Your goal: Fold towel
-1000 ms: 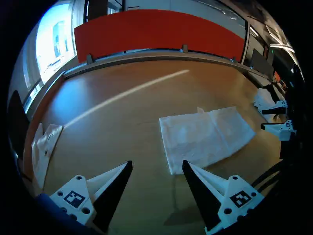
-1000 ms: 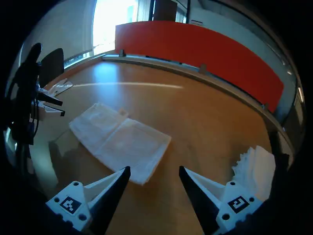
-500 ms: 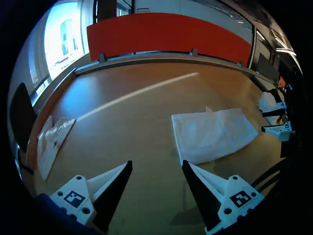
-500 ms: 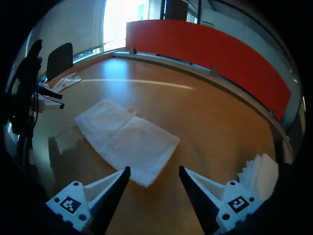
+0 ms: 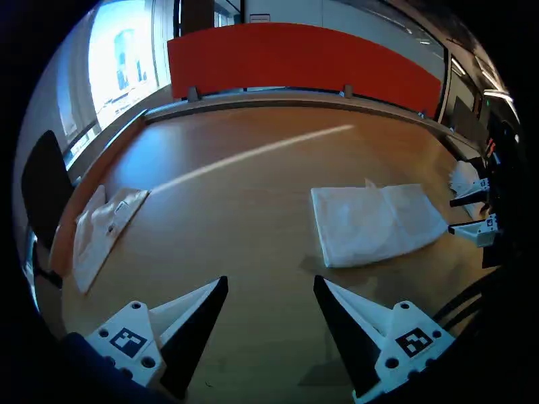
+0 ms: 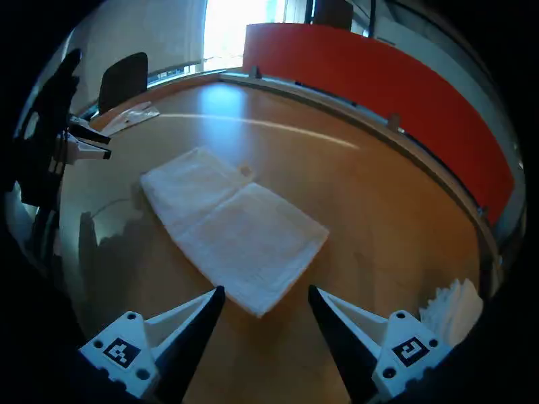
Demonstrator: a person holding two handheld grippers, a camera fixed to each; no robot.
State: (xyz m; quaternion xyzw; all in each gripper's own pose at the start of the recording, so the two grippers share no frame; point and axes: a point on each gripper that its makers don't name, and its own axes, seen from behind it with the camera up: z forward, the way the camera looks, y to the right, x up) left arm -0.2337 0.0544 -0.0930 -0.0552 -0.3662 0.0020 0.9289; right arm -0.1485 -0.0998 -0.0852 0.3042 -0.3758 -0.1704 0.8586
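1. The fingers (image 5: pixel 195 316) of the left gripper (image 5: pixel 269 279) are spread wide and grip nothing; bare table (image 5: pixel 236 202) shows in the gap between them.
2. The right gripper (image 6: pixel 265 289) has its fingers spread just as wide, also with nothing in them. The near corner of the towel (image 6: pixel 229 222) lies just ahead of that gap and touches neither finger.
3. We see both grippers held above the table and tilted down toward it. In the right gripper view, the left gripper sits at the far left, near the towel's far end but apart from it. In the left gripper view, the right gripper sits at the right edge, close to the towel's other end.
4. The towel is white and lies flat on the table between the two grippers, and neither touches it.
5. We see it as a folded rectangle. A line crosses its middle and splits it into two panels, and a small tab sticks out from the far edge at that line.
6. A second cloth (image 5: pixel 101 225) lies flat near the table's left edge, well apart from the towel, with a dark chair (image 5: pixel 44 188) beside it.
7. A white pile (image 6: pixel 451 310) sits to the right of the right gripper, and a red screen (image 5: pixel 303 64) runs along the table's far edge.
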